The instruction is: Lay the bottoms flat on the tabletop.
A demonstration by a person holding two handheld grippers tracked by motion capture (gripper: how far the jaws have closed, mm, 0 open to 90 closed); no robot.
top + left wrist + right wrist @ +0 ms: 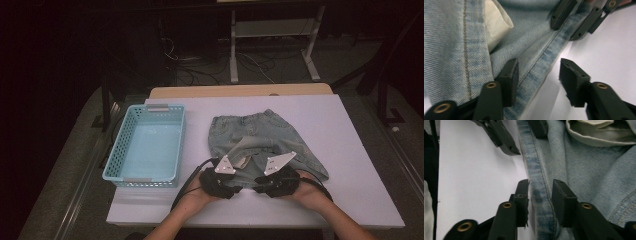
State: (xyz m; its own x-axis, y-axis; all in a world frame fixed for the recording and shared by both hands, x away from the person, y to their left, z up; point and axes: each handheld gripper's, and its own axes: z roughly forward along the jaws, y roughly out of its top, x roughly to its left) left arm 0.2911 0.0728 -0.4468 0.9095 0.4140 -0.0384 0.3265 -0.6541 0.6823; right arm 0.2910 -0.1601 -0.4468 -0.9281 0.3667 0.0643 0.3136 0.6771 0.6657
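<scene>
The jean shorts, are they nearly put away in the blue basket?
Not yet. The jean shorts lie spread on the table. Both the left gripper and right gripper straddle the near hem, not clamped. Folding and the basket look still ahead.

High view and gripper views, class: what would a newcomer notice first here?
Pale denim shorts lie spread mid-table, a white pocket lining showing. Both hands hold grippers at the near hem: the left gripper straddles it with a gap, the right gripper brackets it closely. A light blue basket sits left.
</scene>
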